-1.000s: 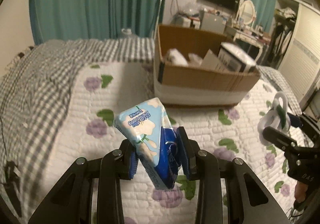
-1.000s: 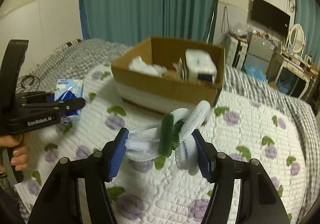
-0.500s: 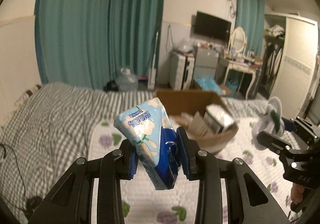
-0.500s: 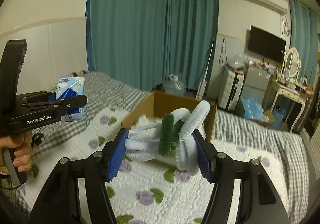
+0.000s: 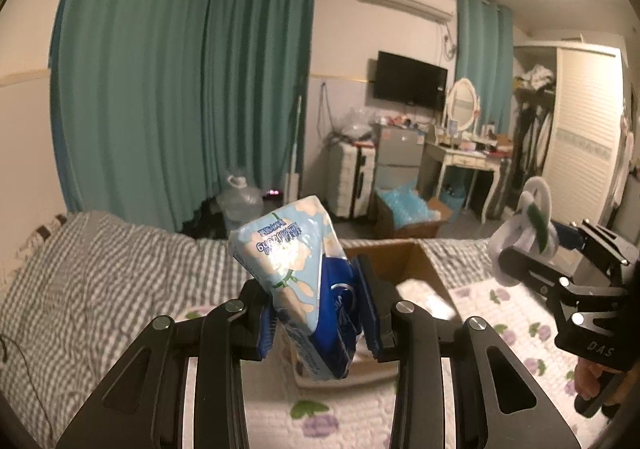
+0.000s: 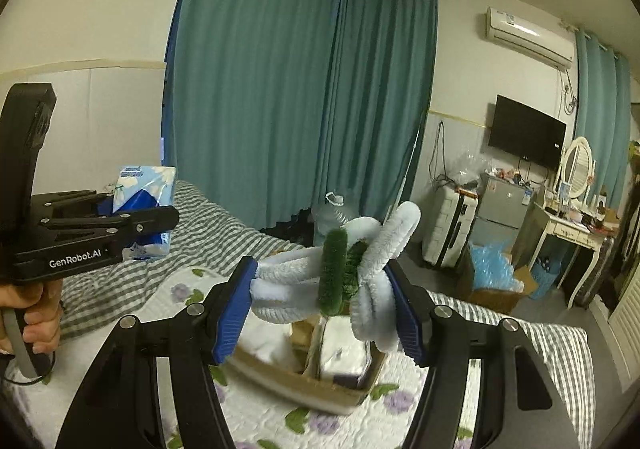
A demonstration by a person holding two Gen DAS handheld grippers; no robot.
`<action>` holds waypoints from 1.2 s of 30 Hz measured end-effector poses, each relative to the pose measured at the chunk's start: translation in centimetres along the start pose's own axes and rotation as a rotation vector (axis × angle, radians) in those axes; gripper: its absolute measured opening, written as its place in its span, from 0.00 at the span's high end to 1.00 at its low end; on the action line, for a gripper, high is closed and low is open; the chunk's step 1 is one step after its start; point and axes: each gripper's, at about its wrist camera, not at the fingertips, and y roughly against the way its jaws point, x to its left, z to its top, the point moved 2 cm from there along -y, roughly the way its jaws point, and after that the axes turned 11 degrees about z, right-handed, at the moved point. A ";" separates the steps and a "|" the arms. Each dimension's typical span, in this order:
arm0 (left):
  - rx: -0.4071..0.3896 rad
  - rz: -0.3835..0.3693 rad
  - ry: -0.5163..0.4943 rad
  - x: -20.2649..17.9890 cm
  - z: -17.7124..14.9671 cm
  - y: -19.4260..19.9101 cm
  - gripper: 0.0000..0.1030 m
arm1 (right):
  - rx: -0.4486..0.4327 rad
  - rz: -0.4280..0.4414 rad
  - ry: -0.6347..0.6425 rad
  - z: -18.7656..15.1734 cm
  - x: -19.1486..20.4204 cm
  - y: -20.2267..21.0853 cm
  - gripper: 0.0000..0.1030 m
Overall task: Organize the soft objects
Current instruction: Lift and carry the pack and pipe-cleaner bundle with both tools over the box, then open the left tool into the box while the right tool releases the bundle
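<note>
Left gripper [image 5: 318, 313] clamps a blue tissue pack [image 5: 296, 281]; right gripper [image 6: 326, 301] squeezes a white-and-green chenille knot [image 6: 340, 273] above the cardboard box [image 6: 304, 381].

Black left tongs [image 5: 318, 323] and right tongs [image 6: 322, 307], blue ribbed pads, silver screws.

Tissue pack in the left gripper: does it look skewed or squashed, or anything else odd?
Yes. The tissue pack sits tilted between the left gripper fingers, pinched near its lower end so the wrapper bulges. The chenille flower in the right gripper looks squeezed but intact. Both are held above the cardboard box.
</note>
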 end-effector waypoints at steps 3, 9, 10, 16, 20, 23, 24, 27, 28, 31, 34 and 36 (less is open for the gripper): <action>-0.008 0.008 -0.011 -0.4 0.5 -1.5 0.67 | -0.007 0.005 0.014 0.3 -0.7 -1.4 0.39; 0.002 0.015 -0.009 -0.7 1.1 -5.3 0.67 | -0.007 0.004 0.004 0.9 -3.0 -4.3 0.39; 0.003 0.017 -0.010 -0.9 1.2 -6.0 0.67 | -0.009 0.000 0.003 0.8 -3.5 -4.8 0.39; 0.060 0.015 -0.029 -2.5 0.7 -10.8 0.67 | 0.018 -0.017 -0.015 -0.6 -5.7 -8.5 0.38; 0.111 0.008 -0.050 -3.6 0.0 -13.7 0.67 | 0.082 0.012 -0.045 -2.1 -7.2 -11.7 0.38; 0.137 0.003 -0.071 -4.5 -0.9 -15.2 0.67 | 0.129 0.018 -0.058 -3.4 -8.1 -13.8 0.38; 0.151 -0.002 -0.079 -5.0 -1.2 -15.8 0.67 | 0.152 0.005 -0.055 -4.0 -8.3 -14.6 0.38; 0.192 -0.003 -0.101 -5.7 -2.2 -17.2 0.67 | 0.205 -0.006 -0.071 -5.5 -9.1 -16.6 0.38; 0.205 -0.003 -0.116 -6.0 -2.7 -17.6 0.67 | 0.215 -0.002 -0.083 -5.9 -9.5 -17.0 0.38; 0.235 0.003 -0.151 -6.7 -3.7 -18.7 0.66 | 0.253 0.001 -0.080 -7.0 -10.1 -18.0 0.38; 0.273 0.006 -0.153 -7.0 -4.4 -20.0 0.64 | 0.280 0.018 -0.084 -7.4 -10.4 -18.5 0.38; 0.327 0.015 -0.147 -7.1 -5.1 -20.9 0.63 | 0.300 0.031 -0.080 -7.5 -10.2 -18.8 0.36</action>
